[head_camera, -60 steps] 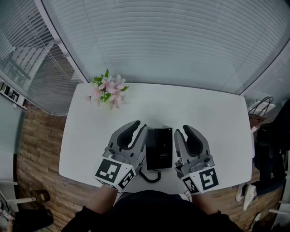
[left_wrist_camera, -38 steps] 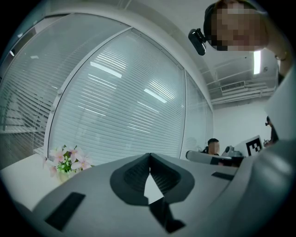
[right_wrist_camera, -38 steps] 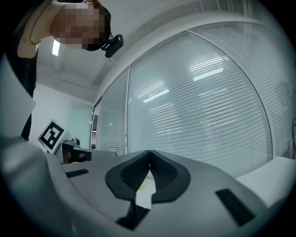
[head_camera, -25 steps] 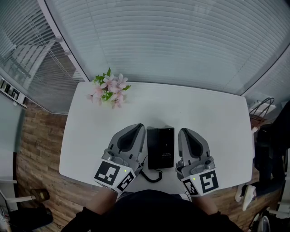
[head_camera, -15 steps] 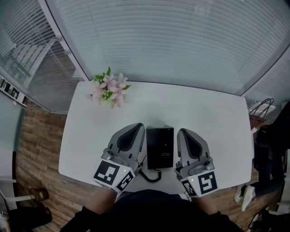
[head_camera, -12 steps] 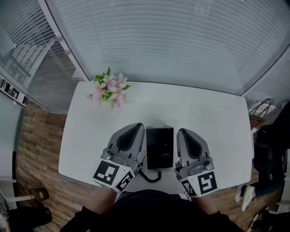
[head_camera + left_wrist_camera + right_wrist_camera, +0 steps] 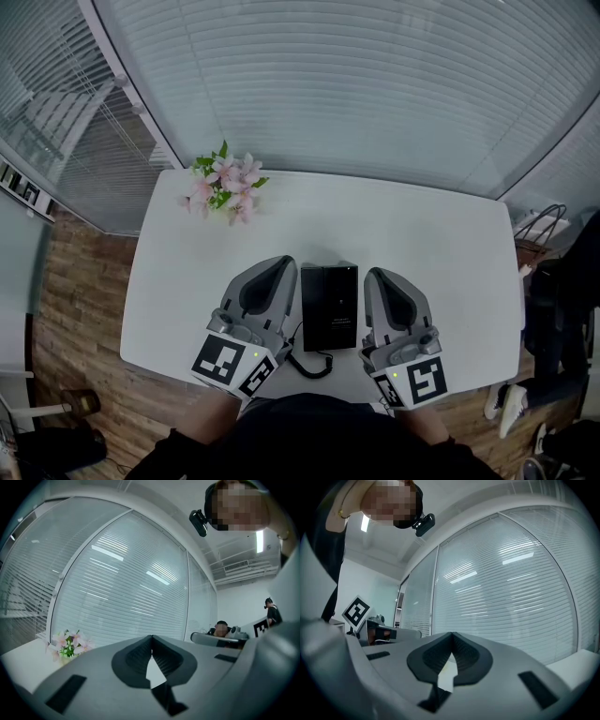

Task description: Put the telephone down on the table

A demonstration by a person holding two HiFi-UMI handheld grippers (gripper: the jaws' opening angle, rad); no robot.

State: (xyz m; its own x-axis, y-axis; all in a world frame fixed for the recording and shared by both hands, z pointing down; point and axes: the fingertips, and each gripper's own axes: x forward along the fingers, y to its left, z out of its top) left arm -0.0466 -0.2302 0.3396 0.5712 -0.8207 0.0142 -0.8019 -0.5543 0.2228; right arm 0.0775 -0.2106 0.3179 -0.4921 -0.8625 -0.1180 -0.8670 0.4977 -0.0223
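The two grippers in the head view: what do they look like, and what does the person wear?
The left gripper and right gripper have rounded light-grey shells narrowing to the tips, with dark ribbed pads inside. Each carries a white cube with black square markers at its rear and a small green light. The person's sleeves are dark.

Head view: overhead at the tabletop's (image 7: 422,225) near edge, facing steeply down. Gripper views: low, level, close over the tabletop, facing the blinds (image 7: 356,84) beyond its far edge, shared by all.
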